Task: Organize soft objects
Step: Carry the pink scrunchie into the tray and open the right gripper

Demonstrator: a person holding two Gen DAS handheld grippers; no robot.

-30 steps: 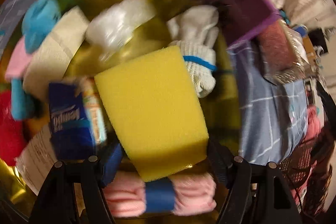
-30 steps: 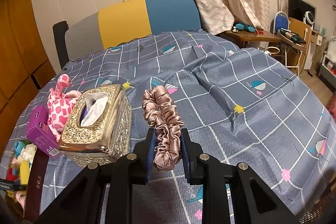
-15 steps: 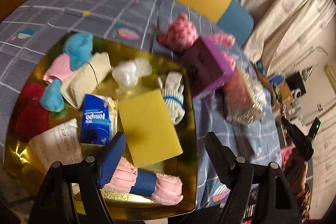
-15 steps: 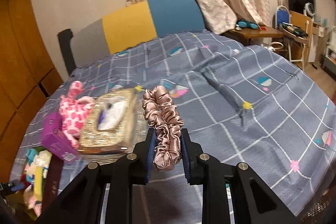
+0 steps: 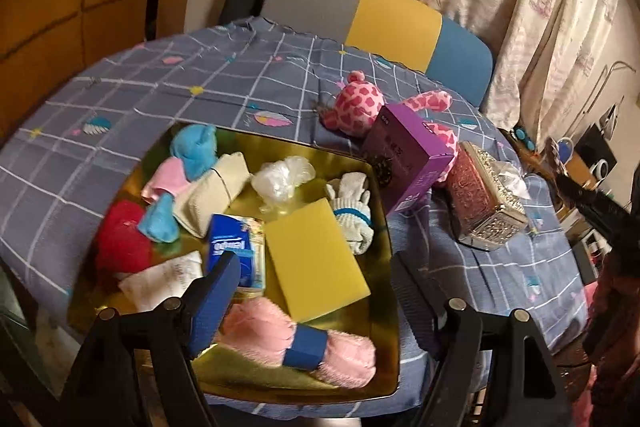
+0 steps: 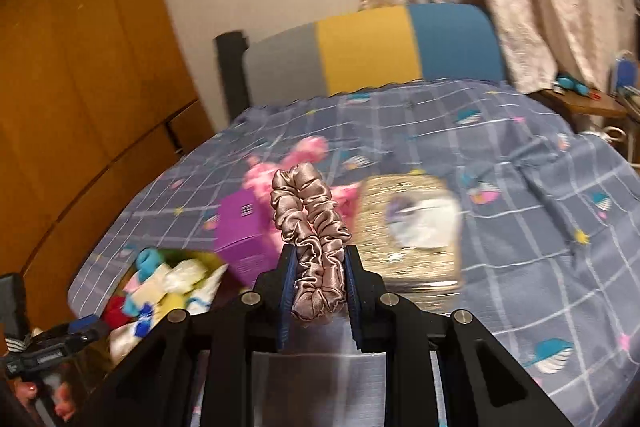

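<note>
A gold tray point(image 5: 384, 227) on the blue checked bedspread holds a yellow sponge point(image 5: 316, 259), a pink yarn roll point(image 5: 264, 331), white gloves point(image 5: 352, 211), a tissue pack point(image 5: 232, 251), blue, pink and red soft pieces. My left gripper point(image 5: 316, 275) is open and empty above the tray's near edge. My right gripper point(image 6: 318, 255) is shut on a dusty-pink satin scrunchie point(image 6: 308, 223), held in the air to the right of the tray point(image 6: 200, 259). A pink spotted plush point(image 5: 360, 103) lies behind the tray.
A purple box point(image 5: 408, 159) stands at the tray's far right corner. A gold tissue box point(image 5: 484, 199) lies to its right; it also shows in the right wrist view point(image 6: 412, 235). A grey, yellow and blue headboard point(image 6: 372, 51) and curtains stand behind.
My left gripper has let go of the yellow sponge and pulled back and up from the tray. My right gripper has swung left toward the tray with the scrunchie.
</note>
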